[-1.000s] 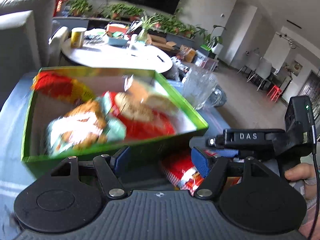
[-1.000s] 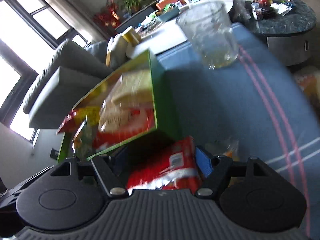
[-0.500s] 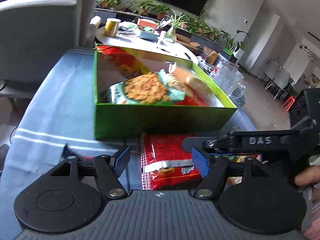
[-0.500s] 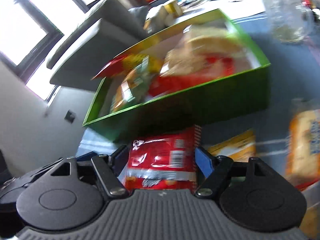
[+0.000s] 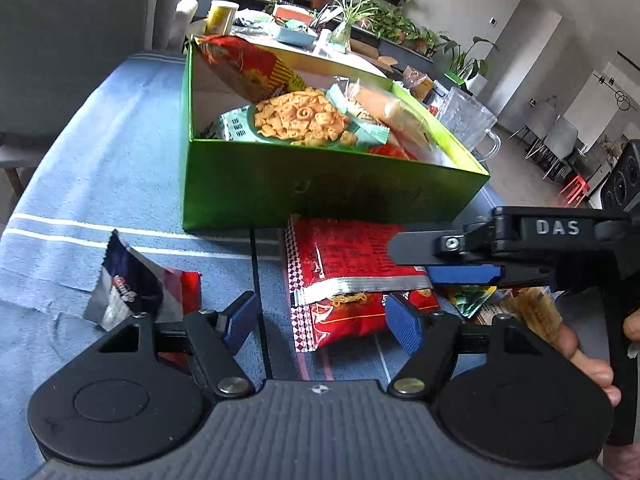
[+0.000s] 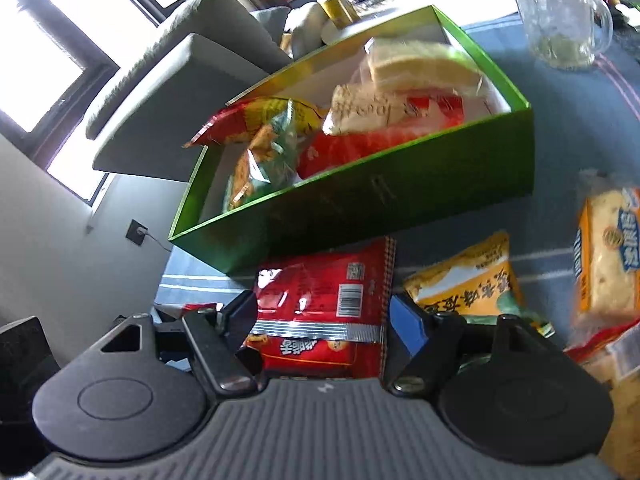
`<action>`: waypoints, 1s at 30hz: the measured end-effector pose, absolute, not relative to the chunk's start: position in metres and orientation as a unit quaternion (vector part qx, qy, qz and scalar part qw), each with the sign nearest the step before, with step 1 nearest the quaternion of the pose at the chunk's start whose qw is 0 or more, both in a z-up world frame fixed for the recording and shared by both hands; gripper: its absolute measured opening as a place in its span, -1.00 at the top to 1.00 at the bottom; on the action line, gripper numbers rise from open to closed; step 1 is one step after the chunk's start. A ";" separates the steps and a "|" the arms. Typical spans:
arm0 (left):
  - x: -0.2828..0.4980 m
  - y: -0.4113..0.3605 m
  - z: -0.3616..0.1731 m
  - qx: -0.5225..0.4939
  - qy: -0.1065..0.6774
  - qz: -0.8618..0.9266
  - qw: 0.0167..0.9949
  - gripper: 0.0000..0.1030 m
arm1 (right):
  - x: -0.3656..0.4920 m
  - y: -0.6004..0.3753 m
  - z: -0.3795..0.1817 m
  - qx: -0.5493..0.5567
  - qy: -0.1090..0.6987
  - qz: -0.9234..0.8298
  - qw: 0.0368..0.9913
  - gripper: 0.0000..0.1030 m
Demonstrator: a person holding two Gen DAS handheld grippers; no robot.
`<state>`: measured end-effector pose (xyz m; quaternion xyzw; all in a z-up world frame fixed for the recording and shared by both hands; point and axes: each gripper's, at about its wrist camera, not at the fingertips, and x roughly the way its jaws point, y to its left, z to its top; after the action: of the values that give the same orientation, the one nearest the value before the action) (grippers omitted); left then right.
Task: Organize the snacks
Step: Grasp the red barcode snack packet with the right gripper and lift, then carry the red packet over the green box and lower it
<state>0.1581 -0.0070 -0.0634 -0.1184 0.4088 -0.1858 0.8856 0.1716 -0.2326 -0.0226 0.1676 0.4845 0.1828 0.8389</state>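
Observation:
A green box (image 5: 320, 184) (image 6: 400, 196) holds several snack bags on the blue cloth. A red snack bag (image 5: 340, 276) (image 6: 320, 312) lies flat in front of it. My right gripper (image 6: 322, 322) is open with its fingers on either side of the bag's near end. In the left wrist view it reaches in from the right (image 5: 452, 258) over that bag. My left gripper (image 5: 322, 320) is open and empty, just short of the bag. A dark blue and red packet (image 5: 132, 288) lies at its left.
A yellow bag (image 6: 464, 280) and an orange bread pack (image 6: 604, 256) lie right of the red bag. A glass mug (image 6: 560, 12) (image 5: 470, 120) stands behind the box. A grey sofa (image 5: 72, 28) and a round white table (image 5: 280, 36) are beyond.
Both grippers have pulled back from the green box and come down toward the cloth. The red bag now lies between the right gripper's fingers and more of it shows.

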 end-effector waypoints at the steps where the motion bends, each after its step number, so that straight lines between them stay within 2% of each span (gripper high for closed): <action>1: 0.159 -0.008 -0.065 -0.116 0.409 -0.187 0.886 -0.31 | 0.173 -0.231 -0.025 0.169 0.488 0.177 0.838 0.10; 10: 0.163 -0.022 -0.066 -0.101 0.400 -0.210 0.887 -0.25 | 0.177 -0.221 -0.033 0.155 0.486 0.173 0.842 0.10; 15: 0.154 -0.028 -0.065 -0.100 0.400 -0.217 0.885 -0.15 | 0.172 -0.218 -0.036 0.161 0.482 0.189 0.840 0.37; 30: 0.110 -0.020 -0.023 -0.101 0.340 -0.227 0.907 -0.13 | 0.130 -0.212 0.001 0.169 0.429 0.208 0.863 0.38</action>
<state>0.1104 -0.0199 -0.0228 -0.1015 0.3404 -0.2274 0.9067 0.1298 -0.2121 0.0012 0.1688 0.4286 0.2083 0.8628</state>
